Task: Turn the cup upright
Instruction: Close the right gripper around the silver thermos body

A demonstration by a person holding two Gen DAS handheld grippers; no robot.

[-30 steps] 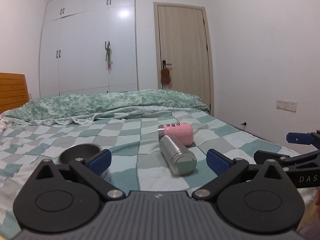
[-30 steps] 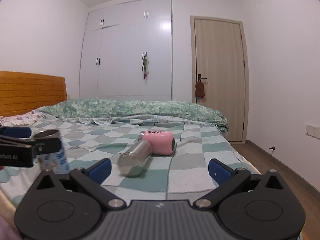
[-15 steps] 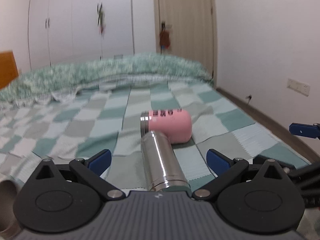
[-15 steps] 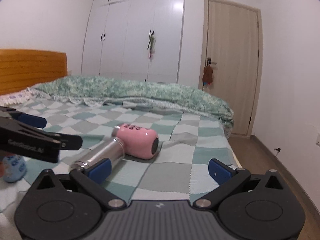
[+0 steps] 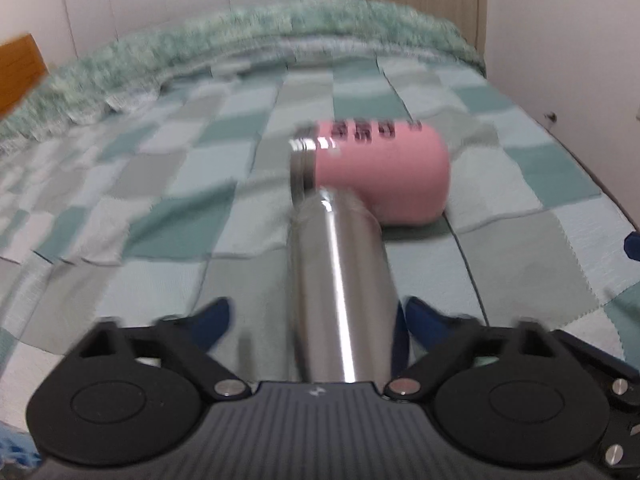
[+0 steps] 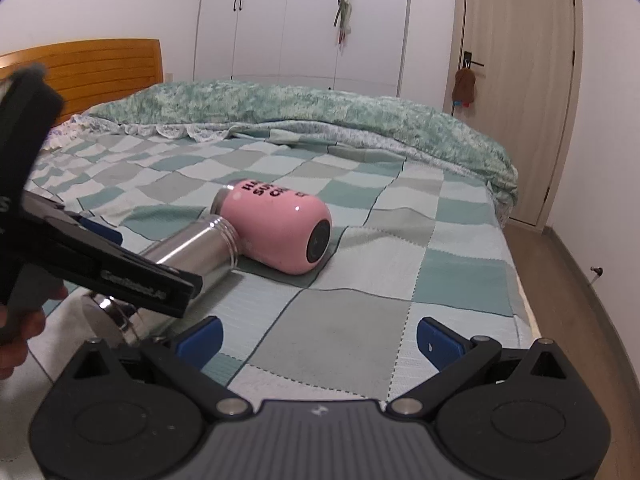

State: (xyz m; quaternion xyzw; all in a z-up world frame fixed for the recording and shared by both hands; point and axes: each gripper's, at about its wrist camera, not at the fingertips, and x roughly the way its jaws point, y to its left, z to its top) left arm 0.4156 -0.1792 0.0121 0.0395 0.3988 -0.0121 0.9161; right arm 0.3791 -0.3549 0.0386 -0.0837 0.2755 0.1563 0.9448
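A steel cup lies on its side on the checked bedspread, its mouth end against a pink cup that also lies on its side. My left gripper is open with its blue fingertips either side of the steel cup's base end. In the right wrist view the steel cup and pink cup lie left of centre, with the left gripper's arm across the steel cup. My right gripper is open and empty over the bed's near edge.
A rolled green quilt lies across the far side of the bed. A wooden headboard is at the left. The bed's right edge drops to a wooden floor, with a door beyond.
My left gripper has moved forward and down, so the steel cup now sits between its open fingers. My right gripper has moved a little closer to the cups.
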